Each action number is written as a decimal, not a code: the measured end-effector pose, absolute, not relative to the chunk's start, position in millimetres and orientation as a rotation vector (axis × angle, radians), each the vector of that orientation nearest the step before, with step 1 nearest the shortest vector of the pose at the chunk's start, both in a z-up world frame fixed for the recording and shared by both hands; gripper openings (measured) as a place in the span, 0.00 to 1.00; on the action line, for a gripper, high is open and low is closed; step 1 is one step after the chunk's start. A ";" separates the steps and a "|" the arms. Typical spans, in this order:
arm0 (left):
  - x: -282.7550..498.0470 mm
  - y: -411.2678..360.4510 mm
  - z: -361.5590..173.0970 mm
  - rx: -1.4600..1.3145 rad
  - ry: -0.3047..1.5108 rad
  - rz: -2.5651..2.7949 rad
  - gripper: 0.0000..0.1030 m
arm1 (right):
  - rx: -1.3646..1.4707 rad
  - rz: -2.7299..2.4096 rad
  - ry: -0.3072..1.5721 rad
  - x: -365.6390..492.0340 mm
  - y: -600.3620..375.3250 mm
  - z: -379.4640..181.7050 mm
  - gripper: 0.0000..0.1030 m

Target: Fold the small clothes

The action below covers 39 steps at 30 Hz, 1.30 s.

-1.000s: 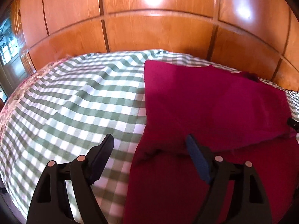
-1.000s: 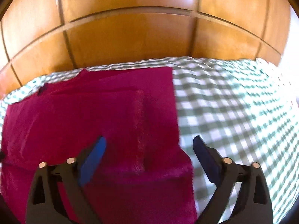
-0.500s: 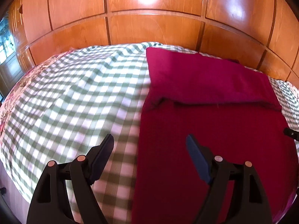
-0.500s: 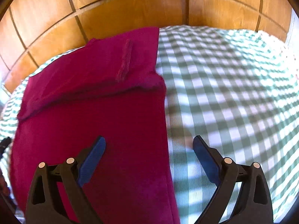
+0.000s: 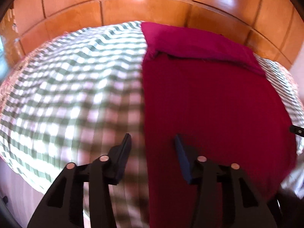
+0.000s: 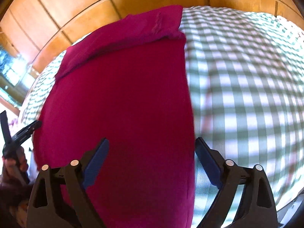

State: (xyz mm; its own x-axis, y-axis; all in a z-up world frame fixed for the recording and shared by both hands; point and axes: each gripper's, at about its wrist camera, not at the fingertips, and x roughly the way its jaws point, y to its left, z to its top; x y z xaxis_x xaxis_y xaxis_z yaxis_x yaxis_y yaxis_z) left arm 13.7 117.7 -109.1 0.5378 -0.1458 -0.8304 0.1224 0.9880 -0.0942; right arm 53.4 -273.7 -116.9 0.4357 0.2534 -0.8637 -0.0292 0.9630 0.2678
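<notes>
A magenta garment (image 5: 209,98) lies flat on the green-and-white checked cloth (image 5: 76,87), its far end folded back toward me in a band (image 5: 199,41). My left gripper (image 5: 153,148) is open and empty, straddling the garment's left edge near its near end. In the right wrist view the same garment (image 6: 121,102) fills the middle, folded band (image 6: 133,34) at the far end. My right gripper (image 6: 152,152) is open and empty, straddling the garment's right edge. The left gripper's fingers (image 6: 24,129) show at the far left of the right wrist view.
The checked cloth (image 6: 247,76) covers a rounded surface that drops off at the near and side edges. A wooden panelled wall (image 5: 152,3) stands right behind the far edge. The right gripper's tip (image 5: 297,131) shows at the right edge of the left wrist view.
Both grippers have pulled back toward me, away from the folded far end, to the garment's near end. The left gripper's jaws have narrowed a little but stay open.
</notes>
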 end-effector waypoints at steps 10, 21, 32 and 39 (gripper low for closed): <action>-21.4 105.0 -108.4 0.001 1.049 -0.372 0.11 | 0.225 0.240 1.194 11.4 -267.9 -123.9 0.28; 34.5 140.7 -54.2 -0.402 0.945 -0.554 0.10 | 0.371 0.335 0.999 54.4 -262.8 -72.0 0.12; 155.7 124.2 -56.2 -0.464 0.967 -0.343 0.37 | 0.466 0.208 0.972 162.6 -293.1 -83.7 0.13; 160.6 158.9 -64.7 -0.504 0.929 -0.234 0.63 | 0.571 0.185 0.864 158.8 -318.7 -76.2 0.87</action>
